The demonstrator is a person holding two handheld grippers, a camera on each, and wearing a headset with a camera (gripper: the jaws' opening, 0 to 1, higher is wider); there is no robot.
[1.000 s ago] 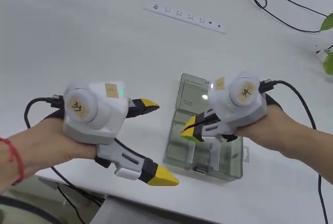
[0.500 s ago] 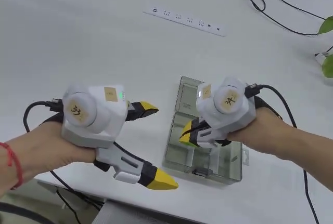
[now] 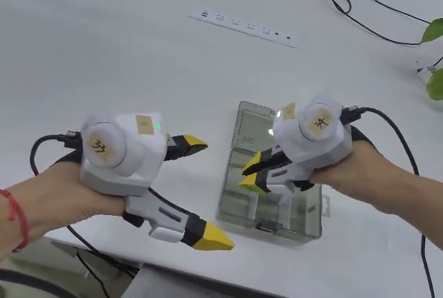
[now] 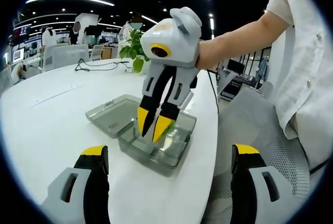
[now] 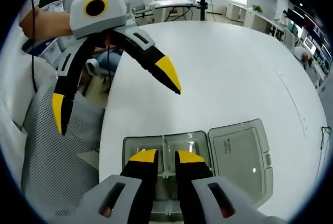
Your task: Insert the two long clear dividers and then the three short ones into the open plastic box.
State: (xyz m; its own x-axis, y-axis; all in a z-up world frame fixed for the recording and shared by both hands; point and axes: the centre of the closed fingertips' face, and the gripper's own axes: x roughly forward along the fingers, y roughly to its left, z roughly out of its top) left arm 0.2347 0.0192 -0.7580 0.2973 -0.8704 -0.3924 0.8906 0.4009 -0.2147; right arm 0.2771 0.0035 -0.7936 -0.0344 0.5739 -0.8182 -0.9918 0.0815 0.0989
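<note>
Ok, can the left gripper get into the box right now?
Probably not: the right gripper hangs over the box, blocking its tray. The open left gripper sits beside it, bare table between.

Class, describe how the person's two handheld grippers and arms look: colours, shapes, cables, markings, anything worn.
The left gripper and right gripper each have a rounded white housing, a round cap with a handwritten tan sticker, and a black claw tipped yellow. A black cable trails from each. The left wrist wears a red string bracelet. The right arm has a white short sleeve.
</note>
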